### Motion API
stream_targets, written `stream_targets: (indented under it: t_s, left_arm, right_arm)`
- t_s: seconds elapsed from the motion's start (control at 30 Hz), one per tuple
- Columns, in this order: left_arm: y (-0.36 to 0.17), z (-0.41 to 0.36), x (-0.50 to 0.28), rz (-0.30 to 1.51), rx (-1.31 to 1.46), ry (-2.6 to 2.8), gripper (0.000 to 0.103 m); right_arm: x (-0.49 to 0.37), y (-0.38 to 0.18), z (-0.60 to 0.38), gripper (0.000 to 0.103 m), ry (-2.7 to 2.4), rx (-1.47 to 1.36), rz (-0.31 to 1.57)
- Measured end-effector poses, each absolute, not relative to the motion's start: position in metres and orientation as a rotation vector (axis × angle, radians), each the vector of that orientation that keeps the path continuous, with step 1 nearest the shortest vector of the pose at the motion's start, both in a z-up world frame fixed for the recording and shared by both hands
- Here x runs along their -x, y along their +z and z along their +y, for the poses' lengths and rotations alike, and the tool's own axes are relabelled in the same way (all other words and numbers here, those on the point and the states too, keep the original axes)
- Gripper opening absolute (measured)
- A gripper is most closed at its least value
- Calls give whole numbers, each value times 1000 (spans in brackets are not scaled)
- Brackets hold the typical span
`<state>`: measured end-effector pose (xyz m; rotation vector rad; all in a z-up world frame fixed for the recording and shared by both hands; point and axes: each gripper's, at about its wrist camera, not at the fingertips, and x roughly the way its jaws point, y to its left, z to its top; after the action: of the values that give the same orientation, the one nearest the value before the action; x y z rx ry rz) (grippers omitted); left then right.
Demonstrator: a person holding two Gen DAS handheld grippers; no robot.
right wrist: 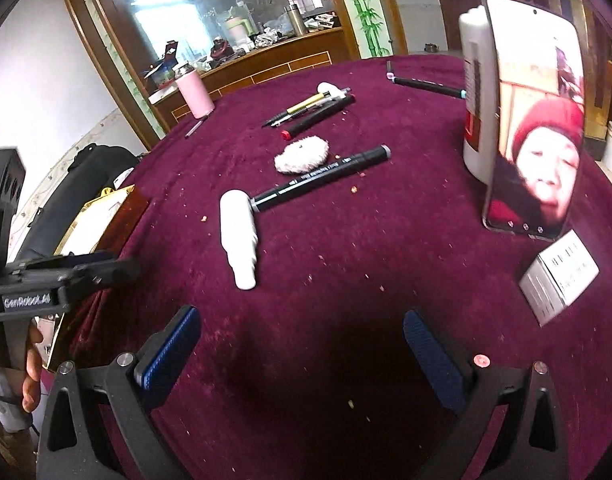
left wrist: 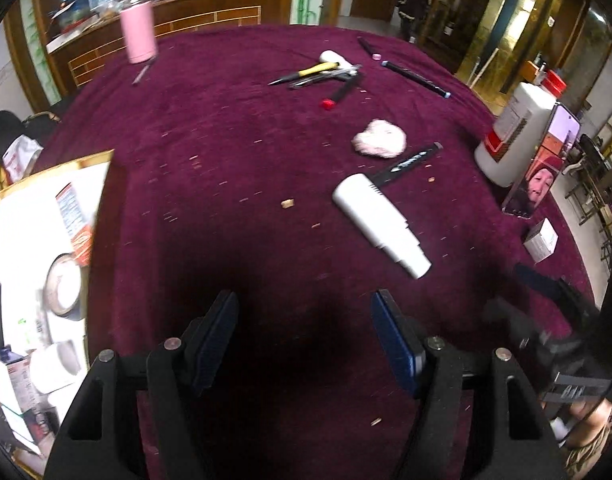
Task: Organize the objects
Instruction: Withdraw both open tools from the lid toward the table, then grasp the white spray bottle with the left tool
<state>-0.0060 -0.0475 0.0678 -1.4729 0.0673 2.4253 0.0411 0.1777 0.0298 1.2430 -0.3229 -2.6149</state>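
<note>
1. Both my left gripper (left wrist: 303, 334) and right gripper (right wrist: 301, 354) are spread, gripping nothing.
2. The white tube (right wrist: 240, 236) lies on the bench (right wrist: 386, 248) ahead of both, left of my right gripper.
3. Its long axis runs toward me; a black marker (right wrist: 322, 176) touches its far end.
4. Neither hand is clearly nearer, I judge.

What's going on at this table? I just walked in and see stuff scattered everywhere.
A person holds a claw in each hand above a dark red tablecloth. The left claw and right claw are both open and empty. A white tube, a black marker and a pile of pens lie untouched.
</note>
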Motion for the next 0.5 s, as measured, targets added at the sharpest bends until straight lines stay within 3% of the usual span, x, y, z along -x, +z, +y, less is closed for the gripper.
stream_targets:
  t_s: [0.5]
  left_arm:
    - [47,20,49,49,1515,2458,68]
  right_arm:
    - [-61,32,219,103,-2679,-1229,-397]
